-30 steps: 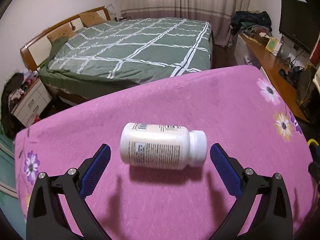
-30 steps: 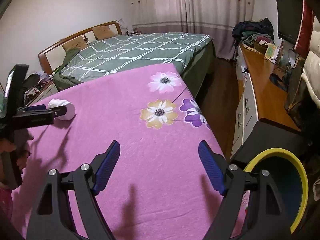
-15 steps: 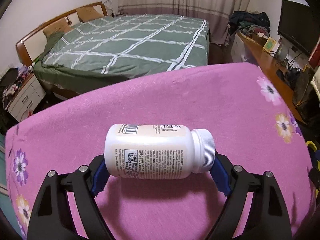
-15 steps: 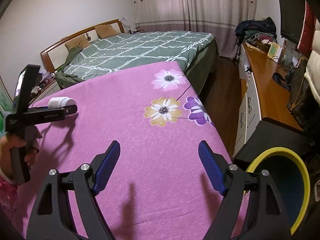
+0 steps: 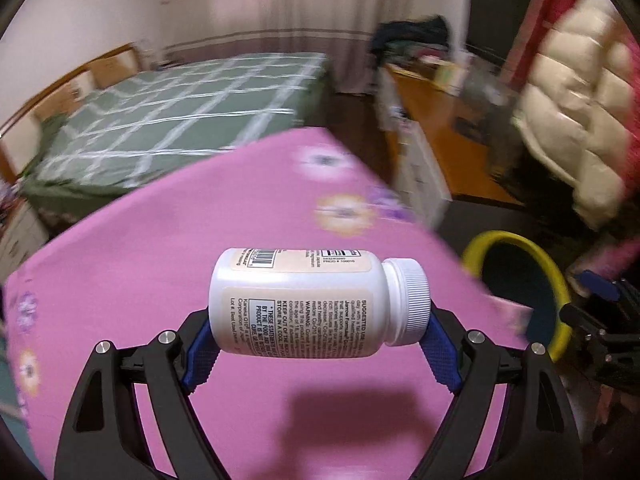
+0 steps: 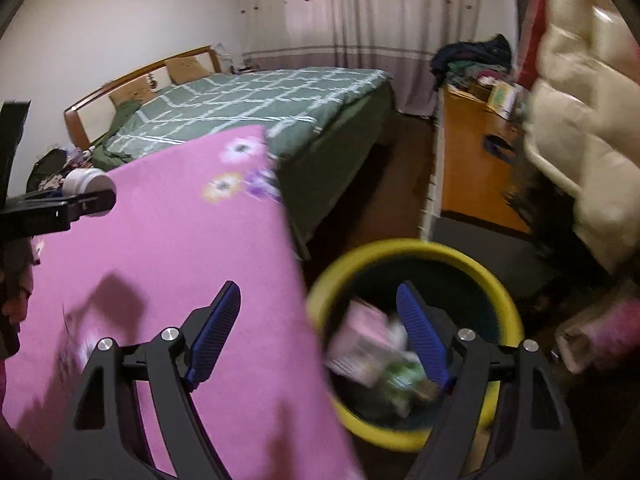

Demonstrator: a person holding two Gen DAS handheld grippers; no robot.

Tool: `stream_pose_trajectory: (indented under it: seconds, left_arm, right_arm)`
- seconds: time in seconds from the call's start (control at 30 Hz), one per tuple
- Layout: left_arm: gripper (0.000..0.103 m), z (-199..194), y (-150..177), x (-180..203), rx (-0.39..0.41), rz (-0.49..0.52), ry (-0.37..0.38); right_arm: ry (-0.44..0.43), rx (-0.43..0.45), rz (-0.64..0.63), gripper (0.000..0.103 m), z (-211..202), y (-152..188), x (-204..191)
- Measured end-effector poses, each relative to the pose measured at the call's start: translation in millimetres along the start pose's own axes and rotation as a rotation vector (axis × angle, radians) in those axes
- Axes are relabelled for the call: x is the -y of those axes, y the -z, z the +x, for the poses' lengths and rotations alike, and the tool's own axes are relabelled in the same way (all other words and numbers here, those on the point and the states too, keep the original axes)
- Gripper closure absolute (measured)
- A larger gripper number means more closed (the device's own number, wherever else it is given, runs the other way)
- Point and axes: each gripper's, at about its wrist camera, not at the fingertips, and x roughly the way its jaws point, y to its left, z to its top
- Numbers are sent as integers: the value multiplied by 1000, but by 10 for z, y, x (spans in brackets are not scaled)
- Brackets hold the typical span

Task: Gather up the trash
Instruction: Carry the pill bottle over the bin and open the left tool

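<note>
Your left gripper (image 5: pixel 320 344) is clamped end to end on the white pill bottle (image 5: pixel 316 300), which lies sideways at lower centre of the frame, lifted above the pink worktop (image 5: pixel 168 240). Your right gripper (image 6: pixel 320 336) stands apart, nothing between its blue pads, at bottom centre over the worktop edge. Behind it: the yellow-rimmed bin (image 6: pixel 416 252), blurred litter inside. Upper centre: the green bed (image 6: pixel 248 108).

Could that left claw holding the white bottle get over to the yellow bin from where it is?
Probably yes. The left claw grips the white bottle above the pink cloth, and nothing stands between it and the yellow bin.
</note>
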Motion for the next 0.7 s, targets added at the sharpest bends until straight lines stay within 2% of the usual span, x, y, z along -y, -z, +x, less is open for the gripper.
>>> stream_pose_trajectory:
  seconds: [0.1,0.27,0.4,0.6,0.7]
  left_arm:
    - [19,104,-24,660,-25,75,90]
    - [19,352,-61,1631,-62,167,185]
    - [19,695,-90,2298,-146,208,241]
    - [19,1146,-9,2824,-231,251,225]
    - [10,1234,13,2908,-248,248,213]
  right_arm:
    - [56,1,30,27,-283,187,371]
    - [135,10,91,27,-614,450,861]
    - [149,9,139,27,-705,603,1134]
    - [158,19,196,27,-797,724,1405]
    - [152,21,214,27,-834,763,1465]
